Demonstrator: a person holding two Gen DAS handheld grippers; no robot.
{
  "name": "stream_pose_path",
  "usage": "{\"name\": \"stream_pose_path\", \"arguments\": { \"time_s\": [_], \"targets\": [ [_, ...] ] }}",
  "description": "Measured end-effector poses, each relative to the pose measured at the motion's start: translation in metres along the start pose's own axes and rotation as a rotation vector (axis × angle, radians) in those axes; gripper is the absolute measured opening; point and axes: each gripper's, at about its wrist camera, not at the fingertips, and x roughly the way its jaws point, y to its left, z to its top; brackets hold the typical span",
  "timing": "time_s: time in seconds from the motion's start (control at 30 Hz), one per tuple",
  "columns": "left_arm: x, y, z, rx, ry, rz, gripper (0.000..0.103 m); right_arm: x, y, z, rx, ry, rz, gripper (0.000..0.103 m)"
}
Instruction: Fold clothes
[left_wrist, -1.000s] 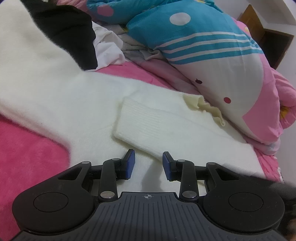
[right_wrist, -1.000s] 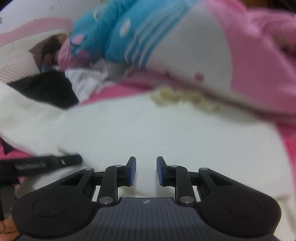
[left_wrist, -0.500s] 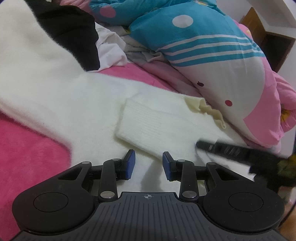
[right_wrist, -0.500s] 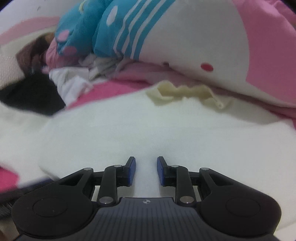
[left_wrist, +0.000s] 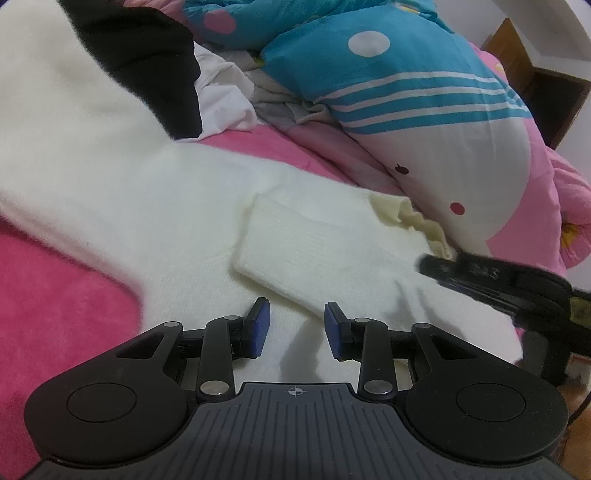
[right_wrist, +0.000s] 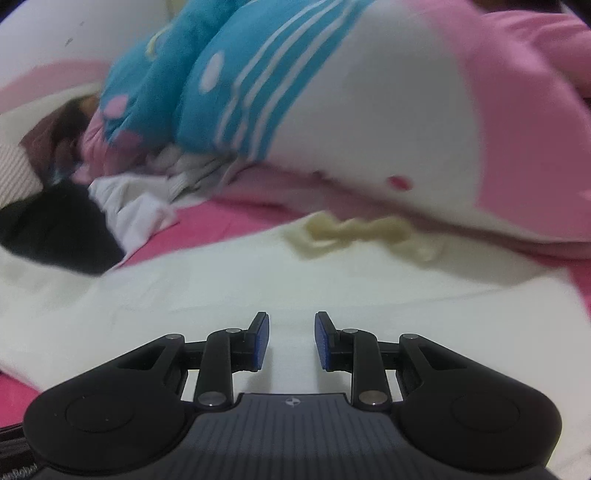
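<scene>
A fluffy white sweater (left_wrist: 122, 206) lies spread on the pink bed, with one sleeve folded across it so that its ribbed cuff (left_wrist: 295, 251) points left. A cream ruffled collar (left_wrist: 413, 218) lies against the quilt. My left gripper (left_wrist: 295, 328) hovers just before the cuff, open, with nothing between its blue pads. My right gripper (left_wrist: 491, 277) reaches in from the right, over the sweater near the collar. In the right wrist view it (right_wrist: 291, 339) stands open over the white sweater (right_wrist: 221, 288), the collar (right_wrist: 354, 229) ahead of it.
A bulky blue, white and pink quilt (left_wrist: 424, 110) is heaped along the far side. A black garment (left_wrist: 147, 74) and a white cloth (left_wrist: 221, 99) lie on the sweater's upper left. Pink blanket (left_wrist: 55, 295) shows at the near left; wooden furniture (left_wrist: 535, 74) stands at the back right.
The right gripper has come into the left wrist view from the right edge and now hangs over the sweater near the collar. The left gripper has kept still.
</scene>
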Motion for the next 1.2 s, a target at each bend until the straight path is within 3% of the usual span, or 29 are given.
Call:
{"name": "stream_pose_path", "arguments": {
  "time_s": [0.1,0.23,0.33,0.4,0.47,0.6,0.77,0.83,0.97,1.13,1.2],
  "targets": [
    [0.0,-0.001,-0.001,0.0,0.0,0.002,0.033,0.023,-0.022,-0.01,0.041,0.074,-0.06,0.028],
    [0.0,-0.002,-0.001,0.006,-0.003,0.006,0.033,0.01,-0.025,-0.005,0.045,0.072,-0.049,0.029],
    [-0.001,-0.002,-0.001,0.009,-0.003,0.008,0.033,-0.023,-0.032,-0.003,0.06,0.001,-0.063,0.03],
    [-0.001,-0.002,-0.001,0.008,-0.002,0.007,0.033,-0.037,-0.046,-0.007,0.086,-0.025,-0.12,0.03],
    [-0.001,-0.002,0.0,0.002,0.0,0.007,0.033,-0.031,-0.067,-0.017,0.123,0.029,-0.189,0.031],
    [-0.001,0.0,0.001,-0.008,0.003,0.001,0.033,-0.026,-0.086,-0.023,0.139,0.086,-0.172,0.032],
    [0.0,-0.002,0.0,0.002,0.001,0.006,0.033,-0.074,-0.09,-0.021,0.167,0.007,-0.193,0.033],
    [0.0,-0.002,0.0,-0.001,0.002,0.006,0.033,-0.075,-0.101,-0.033,0.181,0.028,-0.24,0.033],
    [0.0,0.0,0.001,-0.004,0.004,0.001,0.033,-0.066,-0.126,-0.053,0.235,0.062,-0.217,0.033],
    [0.0,-0.001,0.001,0.0,0.003,0.005,0.033,-0.1,-0.123,-0.046,0.22,-0.045,-0.277,0.034],
    [0.0,-0.001,0.0,0.003,0.003,0.005,0.033,-0.089,-0.135,-0.053,0.235,0.005,-0.308,0.034]
  ]
}}
